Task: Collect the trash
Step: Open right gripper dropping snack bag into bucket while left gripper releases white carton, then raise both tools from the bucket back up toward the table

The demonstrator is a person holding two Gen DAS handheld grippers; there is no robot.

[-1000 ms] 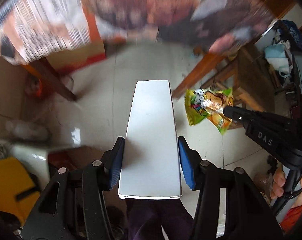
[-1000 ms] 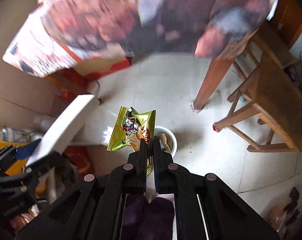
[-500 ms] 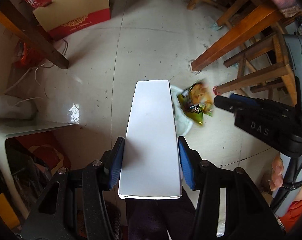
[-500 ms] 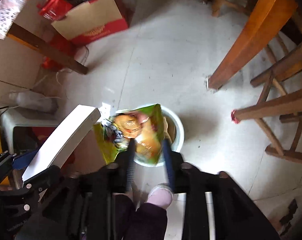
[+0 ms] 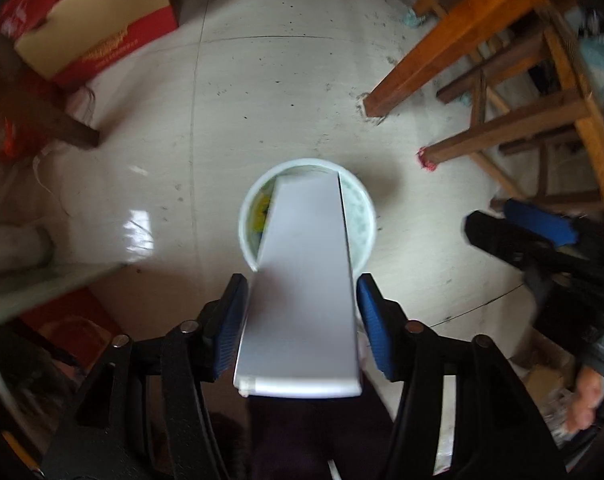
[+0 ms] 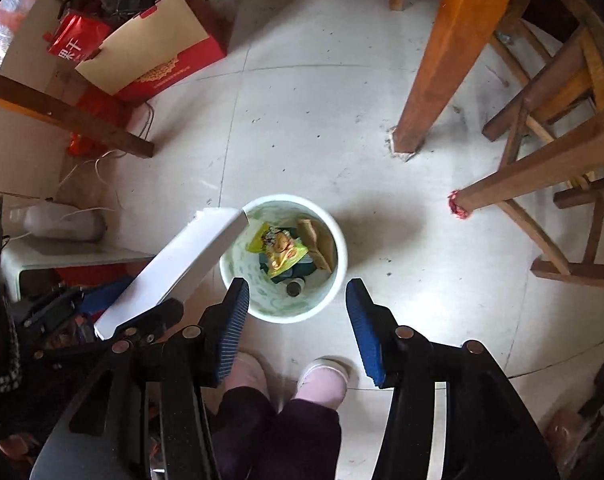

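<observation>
While left gripper [image 5: 302, 312] jaws clamp a long flat white box [image 5: 306, 280] over the white bin [image 5: 366, 216], right gripper [image 6: 298, 316] jaws gape apart, empty; only right view shows yellow-green snack bag [image 6: 280, 250] inside bin w/ other trash.

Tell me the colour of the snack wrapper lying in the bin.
Yellow-green with orange print; the wrapper shows best in the right wrist view, inside the bin.

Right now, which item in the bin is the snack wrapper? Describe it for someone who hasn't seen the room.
Find the white round bin on the tiled floor, near the wooden table leg. Inside it, on top of the pile, lies the snack wrapper. It is bright yellow-green with a printed picture, unlike the plain brown cardboard piece beside it.
</observation>
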